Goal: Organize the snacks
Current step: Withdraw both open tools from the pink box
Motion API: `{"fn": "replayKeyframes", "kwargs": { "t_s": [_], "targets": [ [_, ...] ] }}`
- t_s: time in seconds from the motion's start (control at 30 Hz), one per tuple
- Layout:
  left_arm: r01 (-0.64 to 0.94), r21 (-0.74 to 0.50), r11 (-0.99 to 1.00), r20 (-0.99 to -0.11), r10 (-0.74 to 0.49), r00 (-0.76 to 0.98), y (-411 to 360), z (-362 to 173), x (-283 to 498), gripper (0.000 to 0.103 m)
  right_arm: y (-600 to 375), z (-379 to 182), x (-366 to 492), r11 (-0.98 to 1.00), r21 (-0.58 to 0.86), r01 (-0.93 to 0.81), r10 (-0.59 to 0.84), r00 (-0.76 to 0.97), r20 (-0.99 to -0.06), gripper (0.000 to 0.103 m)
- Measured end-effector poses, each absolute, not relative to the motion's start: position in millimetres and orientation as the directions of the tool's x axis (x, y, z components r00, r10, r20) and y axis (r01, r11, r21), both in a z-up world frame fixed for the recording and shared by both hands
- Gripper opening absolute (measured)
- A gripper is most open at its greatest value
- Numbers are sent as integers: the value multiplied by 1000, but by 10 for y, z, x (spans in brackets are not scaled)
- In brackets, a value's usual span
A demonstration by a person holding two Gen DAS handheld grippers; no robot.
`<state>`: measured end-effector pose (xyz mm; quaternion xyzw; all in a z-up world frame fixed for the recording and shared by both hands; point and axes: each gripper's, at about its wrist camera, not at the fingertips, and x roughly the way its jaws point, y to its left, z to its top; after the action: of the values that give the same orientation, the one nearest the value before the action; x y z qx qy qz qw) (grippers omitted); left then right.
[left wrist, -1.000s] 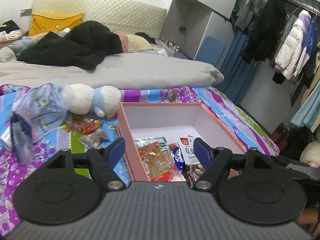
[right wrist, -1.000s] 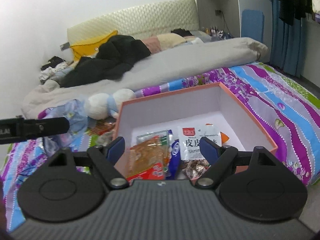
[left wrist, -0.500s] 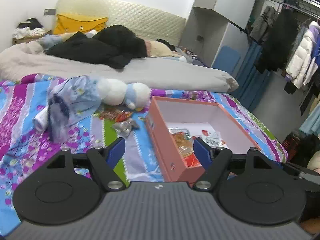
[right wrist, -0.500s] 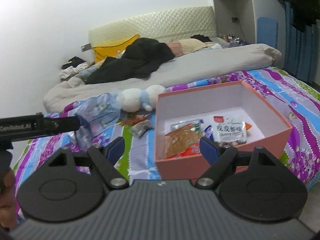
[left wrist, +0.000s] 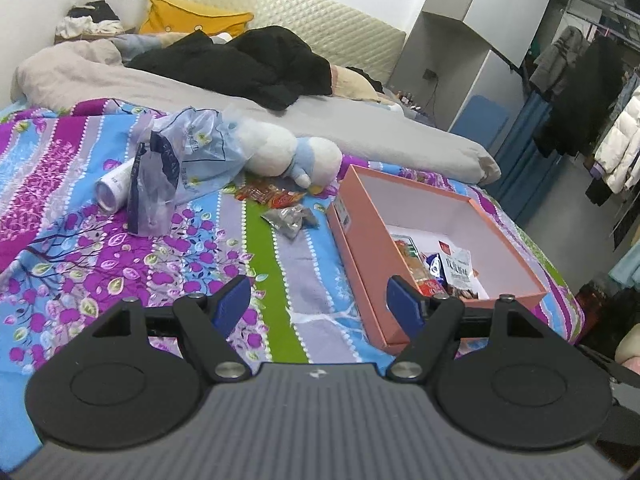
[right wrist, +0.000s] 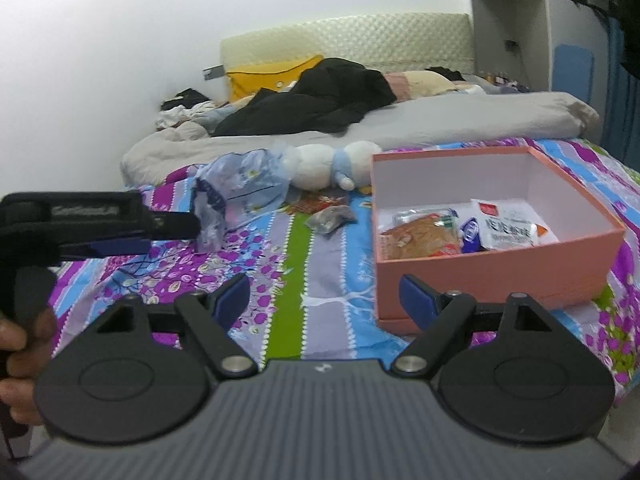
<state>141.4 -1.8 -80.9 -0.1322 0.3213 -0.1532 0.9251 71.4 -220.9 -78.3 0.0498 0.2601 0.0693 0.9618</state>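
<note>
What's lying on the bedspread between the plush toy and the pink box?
In the left wrist view, red snack packets and a silvery packet lie on the bedspread between the plush toy and the pink box.

I'm working in a home bedroom: a quilted cream headboard (left wrist: 320, 20) at the far end, a rumpled grey duvet (left wrist: 360, 128), hanging coats (left wrist: 580, 92) far right.

Little can be read here. The white snack packet (right wrist: 509, 224) in the pink box (right wrist: 496, 276) carries a red square logo at its top corner and large dark Chinese characters with a line of small Latin letters beneath, all too blurred to make out. The blue plastic bag (left wrist: 188, 156) on the bedspread bears dark printed lettering, also illegible.
</note>
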Motion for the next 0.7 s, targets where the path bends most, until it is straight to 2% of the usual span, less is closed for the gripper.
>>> {"fn": "replayKeyframes", "kwargs": {
  "t_s": [0.33,0.43,0.5,0.7],
  "targets": [
    [199,-386,901,-572,-403,714,85,-1122,2421,78,-1903,-894,1278,975,110,-191,221,846,-486,82],
    [188,-424,886,-573,-423,702,160,-1221,2766,78,-1828,-930,1452,973,106,-205,231,847,-479,76],
    [190,-434,881,-575,-433,694,174,-1275,2967,77,-1784,-988,1588,973,98,-207,229,847,-480,75],
    [201,-430,880,-617,-449,647,92,-1497,3642,69,-1682,-1232,2030,977,83,-196,211,845,-492,73]
  ]
}}
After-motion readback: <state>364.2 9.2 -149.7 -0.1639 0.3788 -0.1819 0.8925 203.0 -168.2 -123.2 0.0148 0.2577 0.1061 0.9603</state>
